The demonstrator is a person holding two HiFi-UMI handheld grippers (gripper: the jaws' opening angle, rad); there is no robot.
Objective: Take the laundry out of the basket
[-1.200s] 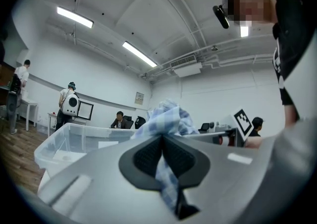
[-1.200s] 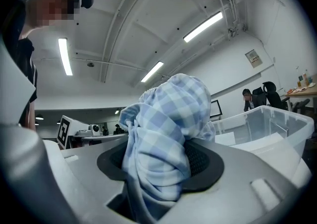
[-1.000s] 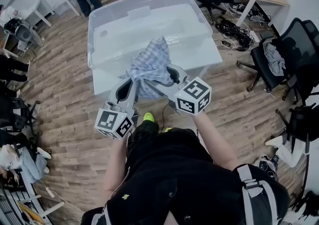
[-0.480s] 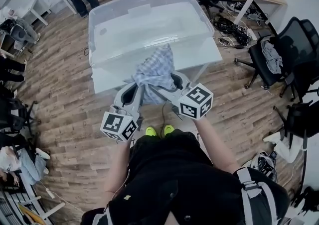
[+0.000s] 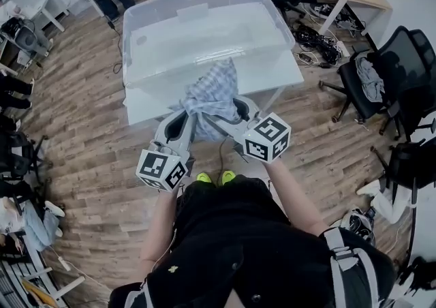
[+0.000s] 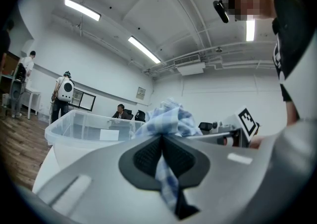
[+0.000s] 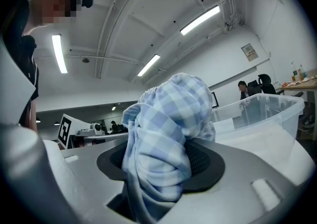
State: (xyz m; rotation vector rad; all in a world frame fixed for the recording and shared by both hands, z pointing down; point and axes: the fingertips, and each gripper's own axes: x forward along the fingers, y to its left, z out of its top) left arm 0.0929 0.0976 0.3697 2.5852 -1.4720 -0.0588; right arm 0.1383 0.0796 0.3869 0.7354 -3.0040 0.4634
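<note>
Over the near edge of the white tabletop (image 5: 143, 110), a blue-and-white checked cloth (image 5: 212, 95) hangs bunched between the two grippers, just in front of the near wall of the clear plastic bin (image 5: 276, 19). In the head view its top corner overlaps that wall; whether it touches the bin cannot be told. The left gripper (image 5: 185, 114) has its jaws clenched on a thin fold of the cloth – the fabric runs down the narrow slit between the pads (image 6: 146, 153) and trails out below. The right gripper (image 5: 230, 106) grasps a thick wad of the same cloth, its jaws held apart by the bulk. Both grippers point level toward the bin, their marker cubes nearest the person.
</note>
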